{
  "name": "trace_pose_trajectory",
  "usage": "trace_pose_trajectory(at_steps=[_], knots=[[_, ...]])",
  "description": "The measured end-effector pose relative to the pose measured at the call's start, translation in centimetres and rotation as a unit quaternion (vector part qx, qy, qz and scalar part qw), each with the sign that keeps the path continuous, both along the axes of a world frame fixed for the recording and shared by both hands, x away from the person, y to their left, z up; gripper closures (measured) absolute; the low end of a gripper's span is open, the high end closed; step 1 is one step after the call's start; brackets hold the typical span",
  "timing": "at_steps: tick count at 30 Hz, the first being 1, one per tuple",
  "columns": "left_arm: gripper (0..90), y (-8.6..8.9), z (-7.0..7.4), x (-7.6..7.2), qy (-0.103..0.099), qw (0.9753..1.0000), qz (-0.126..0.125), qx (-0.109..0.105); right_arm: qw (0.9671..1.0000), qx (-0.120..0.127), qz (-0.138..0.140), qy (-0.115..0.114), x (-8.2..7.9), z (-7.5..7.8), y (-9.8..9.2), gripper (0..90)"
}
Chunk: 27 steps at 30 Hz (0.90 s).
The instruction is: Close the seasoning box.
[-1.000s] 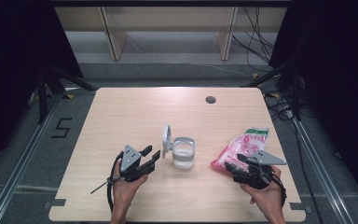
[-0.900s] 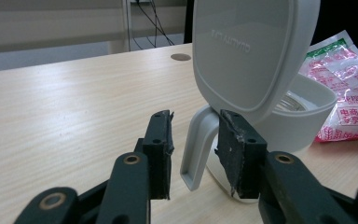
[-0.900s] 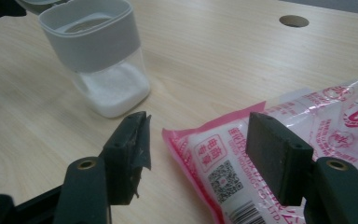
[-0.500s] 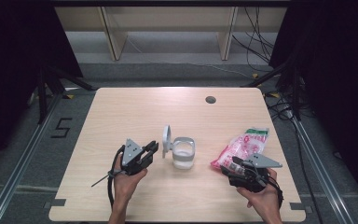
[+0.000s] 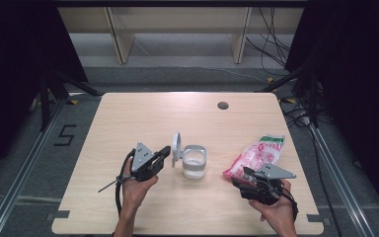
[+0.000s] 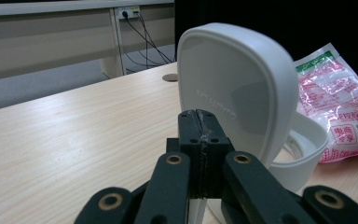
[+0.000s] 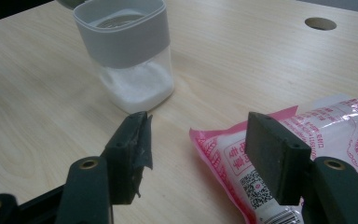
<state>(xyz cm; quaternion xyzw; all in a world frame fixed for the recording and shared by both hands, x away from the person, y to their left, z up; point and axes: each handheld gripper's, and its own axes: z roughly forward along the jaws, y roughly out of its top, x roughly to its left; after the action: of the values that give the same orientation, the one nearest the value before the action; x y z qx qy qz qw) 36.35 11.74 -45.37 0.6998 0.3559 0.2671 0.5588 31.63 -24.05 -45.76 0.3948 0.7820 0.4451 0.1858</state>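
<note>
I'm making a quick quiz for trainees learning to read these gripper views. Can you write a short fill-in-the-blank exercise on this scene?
1. The container's hinged lid stands ____.
2. The left gripper's jaws are ____.
3. The right gripper's open jaws straddle a corner of the pink ____.
4. The white powder fills the ____ part of the container.

Missing words: open; shut; bag; bottom
</note>
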Motion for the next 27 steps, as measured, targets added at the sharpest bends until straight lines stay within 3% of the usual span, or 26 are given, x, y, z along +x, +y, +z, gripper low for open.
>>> trace_pose_trajectory(at_steps=[1,6,8,9,10,11,17,24,25,26,27], knots=[[89.3,0.0,0.1,-0.1,0.001,1.0000,-0.002,0.008,1.0000,-0.003,0.004,-0.007,0.1,0.0,-0.1,40.9],[89.3,-0.5,0.3,-0.2,-0.001,1.0000,-0.004,0.002,1.0000,-0.003,0.002,-0.006,0.1,0.0,-0.1,40.9],[89.3,-0.7,0.5,-0.2,-0.005,1.0000,-0.007,0.003,0.9999,-0.005,0.013,-0.002,0.1,0.1,-0.1,40.9],[89.2,-0.8,0.6,-0.2,-0.007,0.9999,-0.009,0.007,0.9999,0.007,0.009,0.000,0.1,0.1,0.0,40.9],[89.3,-0.9,0.6,-0.2,-0.005,0.9999,-0.010,0.006,1.0000,-0.002,0.005,-0.003,0.1,0.0,0.0,40.8],[89.3,-1.0,0.7,-0.2,-0.008,0.9999,-0.012,0.007,1.0000,0.003,0.000,0.009,-0.1,0.1,0.1,40.8],[89.2,-1.7,1.1,-0.3,-0.012,0.9996,-0.021,0.016,1.0000,-0.004,0.005,-0.007,0.0,0.0,-0.1,40.8],[89.2,-2.5,1.4,-0.4,-0.019,0.9993,-0.029,0.017,1.0000,0.005,0.003,-0.005,0.0,0.0,0.1,40.8],[89.2,-2.6,1.4,-0.5,-0.017,0.9992,-0.030,0.018,0.9999,-0.004,0.010,-0.007,0.1,0.0,-0.1,40.8],[89.2,-2.7,1.4,-0.3,-0.030,0.9985,-0.036,0.027,0.9999,-0.005,0.007,-0.006,0.0,0.0,-0.1,40.8],[89.2,-2.8,1.4,-0.4,-0.031,0.9983,-0.038,0.030,0.9999,-0.007,0.008,-0.008,0.0,0.0,-0.1,40.8]])
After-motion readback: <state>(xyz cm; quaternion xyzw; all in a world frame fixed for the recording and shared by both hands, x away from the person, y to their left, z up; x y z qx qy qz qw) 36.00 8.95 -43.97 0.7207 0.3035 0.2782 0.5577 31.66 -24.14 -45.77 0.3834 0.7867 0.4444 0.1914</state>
